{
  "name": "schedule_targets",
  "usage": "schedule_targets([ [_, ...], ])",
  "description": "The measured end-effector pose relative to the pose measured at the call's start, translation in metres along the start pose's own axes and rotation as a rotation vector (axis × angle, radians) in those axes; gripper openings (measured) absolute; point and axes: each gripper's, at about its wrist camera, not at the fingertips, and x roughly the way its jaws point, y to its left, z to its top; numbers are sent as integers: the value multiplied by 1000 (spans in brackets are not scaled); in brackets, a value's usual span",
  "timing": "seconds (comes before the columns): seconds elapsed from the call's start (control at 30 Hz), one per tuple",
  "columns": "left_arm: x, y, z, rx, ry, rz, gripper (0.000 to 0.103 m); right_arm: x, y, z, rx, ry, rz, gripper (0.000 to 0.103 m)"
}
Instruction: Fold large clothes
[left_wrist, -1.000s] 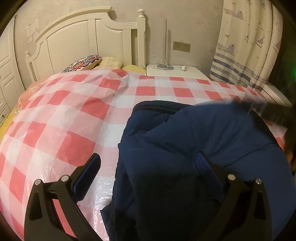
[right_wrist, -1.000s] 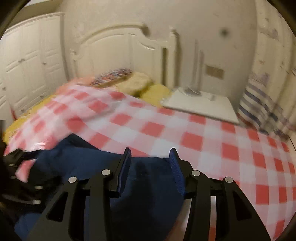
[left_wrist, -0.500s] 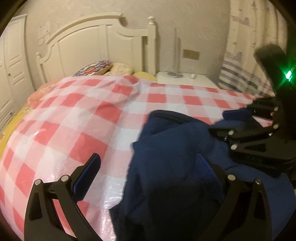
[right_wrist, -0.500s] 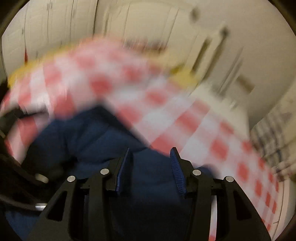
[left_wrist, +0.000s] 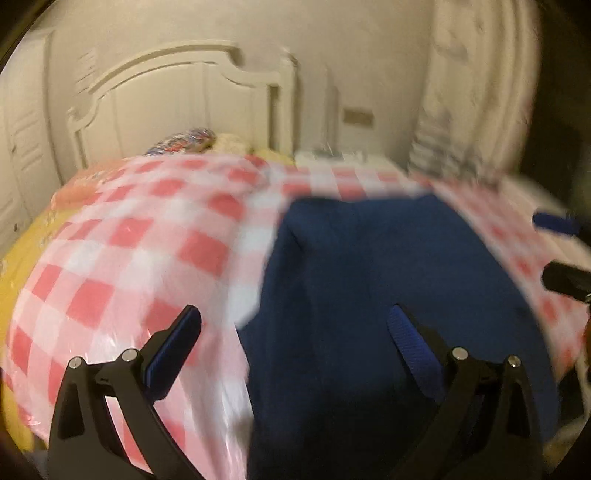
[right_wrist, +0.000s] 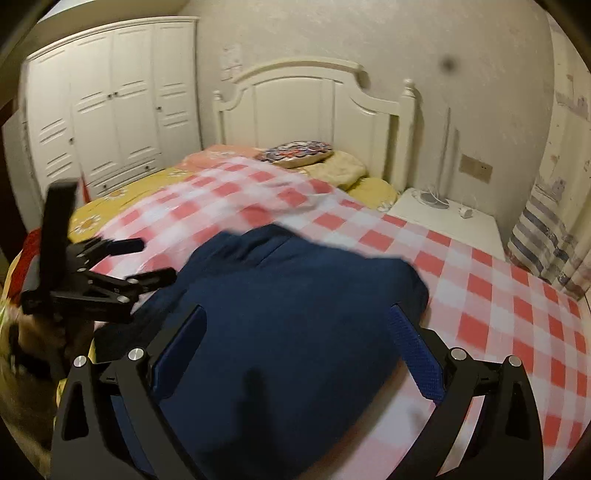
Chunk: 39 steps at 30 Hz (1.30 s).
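A dark blue garment (left_wrist: 373, 288) lies bunched on the red-and-white checked cover (left_wrist: 147, 236) of a bed; it also shows in the right wrist view (right_wrist: 295, 317). My left gripper (left_wrist: 295, 328) is open and empty, held above the garment's left edge. My right gripper (right_wrist: 299, 328) is open wide and empty, above the middle of the garment. The left gripper also shows at the left of the right wrist view (right_wrist: 144, 258), open beside the garment. The right gripper's blue pad (left_wrist: 554, 221) shows at the right edge of the left wrist view.
A white headboard (right_wrist: 314, 103) and pillows (right_wrist: 295, 153) stand at the far end of the bed. A white nightstand (right_wrist: 450, 218) with a lamp base is at the right, by a striped curtain (right_wrist: 546, 236). A white wardrobe (right_wrist: 110, 122) stands at the left.
My right gripper has opened wide and let go of the garment, then drawn back to the right. The garment now lies flatter on the cover. My left gripper stayed open and pulled back.
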Motion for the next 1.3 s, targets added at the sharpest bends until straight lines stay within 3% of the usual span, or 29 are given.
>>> schedule_targets([
  [0.1, 1, -8, -25, -21, -27, 54, 101, 22, 26, -41, -56, 104, 4, 96],
  [0.17, 3, -10, -32, -29, -14, 69, 101, 23, 27, -62, -13, 30, -12, 96],
  [0.37, 3, -14, -36, -34, -10, 102, 101, 13, 28, -54, 27, 99, -39, 98],
  [0.47, 2, -8, -39, -65, -6, 74, 101, -4, 48, -57, -60, 40, -74, 98],
  [0.53, 3, -6, -39, -66, -8, 67, 101, -3, 56, -63, -106, 45, -106, 98],
  [0.6, 4, -6, -40, -61, -10, 69, 101, 6, 44, -71, -12, 73, -60, 98],
  [0.67, 4, -6, -40, -61, -10, 68, 101, 12, 21, -75, 153, 120, 45, 99],
  [0.73, 5, -6, -40, -67, -2, 57, 101, 9, 12, -73, 197, 127, 88, 99],
  [0.9, 8, 5, -41, -124, 32, -19, 101, 12, -29, -80, 445, 137, 159, 99],
  [1.0, 12, 15, -43, -168, 61, -76, 101, 33, -47, -90, 590, 206, 302, 99],
  [1.17, 19, 30, -49, -249, 103, -198, 101, 52, -45, -88, 589, 230, 360, 99],
  [1.3, 20, 30, -51, -248, 95, -198, 101, 53, -45, -86, 584, 242, 361, 99],
])
